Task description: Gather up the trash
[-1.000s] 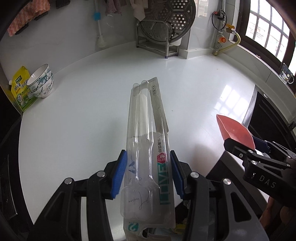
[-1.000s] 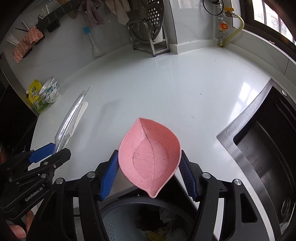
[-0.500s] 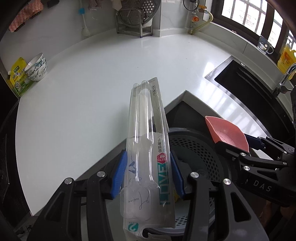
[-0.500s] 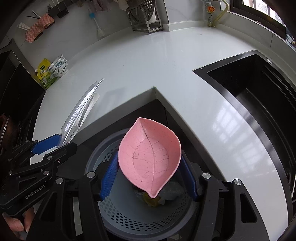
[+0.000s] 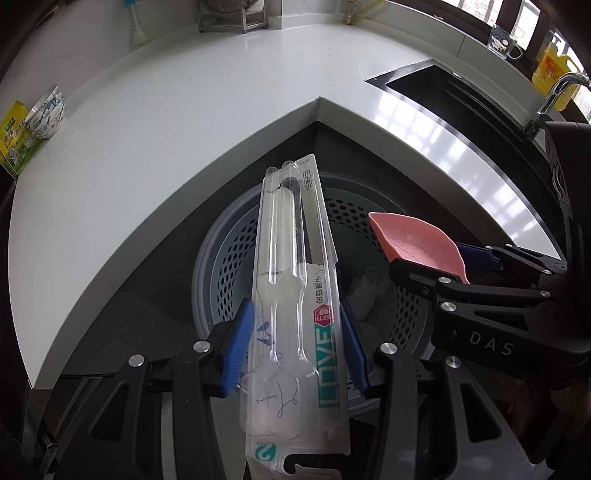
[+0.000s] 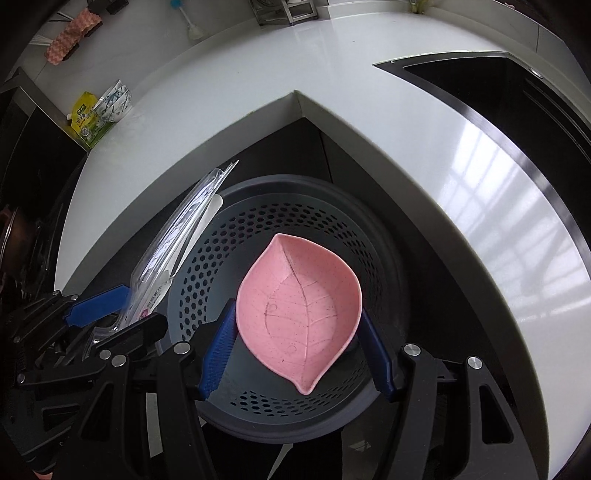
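My left gripper [image 5: 297, 347] is shut on a clear plastic toothbrush package [image 5: 295, 280] with green lettering, held lengthwise over a grey perforated waste bin [image 5: 221, 266]. The bin stands on the floor in the inner corner of the counter. In the right wrist view my right gripper [image 6: 297, 347] is shut on a pink leaf-shaped dish [image 6: 299, 310], which hangs over the same bin [image 6: 280, 229]. The package [image 6: 177, 251] and the left gripper [image 6: 96, 325] show at the left there. The dish [image 5: 417, 243] and right gripper [image 5: 476, 273] sit at the right of the left wrist view. Crumpled trash [image 5: 369, 288] lies in the bin.
A white L-shaped counter [image 5: 166, 129] wraps around the bin. A black sink [image 6: 517, 99] is sunk into it at the right, with a tap [image 5: 554, 92] and a yellow bottle [image 5: 554, 70]. Stacked bowls [image 5: 44, 118] and a yellow packet [image 5: 14, 136] stand far left; a metal rack [image 5: 229, 14] at the back.
Both grippers have drawn back off the counter and dropped lower, bringing the package and the pink dish over the waste bin. Neither grip has altered.
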`<state>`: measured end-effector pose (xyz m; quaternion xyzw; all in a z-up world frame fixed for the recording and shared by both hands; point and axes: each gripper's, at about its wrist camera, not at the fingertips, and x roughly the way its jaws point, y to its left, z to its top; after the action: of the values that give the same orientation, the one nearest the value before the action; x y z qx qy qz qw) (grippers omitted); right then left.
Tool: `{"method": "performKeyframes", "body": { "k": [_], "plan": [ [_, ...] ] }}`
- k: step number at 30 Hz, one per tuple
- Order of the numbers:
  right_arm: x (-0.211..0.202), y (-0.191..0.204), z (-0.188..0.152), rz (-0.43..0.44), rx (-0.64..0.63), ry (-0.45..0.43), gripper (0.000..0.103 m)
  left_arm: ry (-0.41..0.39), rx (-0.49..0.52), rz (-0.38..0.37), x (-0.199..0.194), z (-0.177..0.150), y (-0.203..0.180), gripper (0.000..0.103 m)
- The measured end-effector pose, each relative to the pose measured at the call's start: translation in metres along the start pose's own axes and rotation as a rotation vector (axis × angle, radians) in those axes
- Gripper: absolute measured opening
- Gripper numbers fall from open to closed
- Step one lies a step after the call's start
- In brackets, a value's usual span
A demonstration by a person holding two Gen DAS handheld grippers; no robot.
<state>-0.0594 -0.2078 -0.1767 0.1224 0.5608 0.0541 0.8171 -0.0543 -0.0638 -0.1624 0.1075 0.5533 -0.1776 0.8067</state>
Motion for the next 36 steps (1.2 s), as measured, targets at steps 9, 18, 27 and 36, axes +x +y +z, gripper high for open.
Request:
{"method": "performKeyframes", "body": {
  "k": [9, 18, 27, 36],
  "plan": [
    [0.018, -0.002, -0.006, 0.005, 0.004, 0.049, 0.061, 0.066, -0.034, -0.006, 0.018, -0.001, 0.007, 0.046],
    [0.011, -0.007, 0.001, 0.011, 0.016, 0.034, 0.072, 0.023, -0.082, 0.02, 0.006, 0.009, 0.021, 0.069],
    [-0.01, -0.009, 0.004, 0.0, 0.021, 0.029, 0.072, -0.008, -0.108, 0.036, -0.013, 0.018, 0.023, 0.07],
    [-0.031, -0.001, 0.002, -0.011, 0.012, 0.019, 0.072, -0.05, -0.119, 0.062, -0.037, 0.025, 0.022, 0.073]
  ]
}}
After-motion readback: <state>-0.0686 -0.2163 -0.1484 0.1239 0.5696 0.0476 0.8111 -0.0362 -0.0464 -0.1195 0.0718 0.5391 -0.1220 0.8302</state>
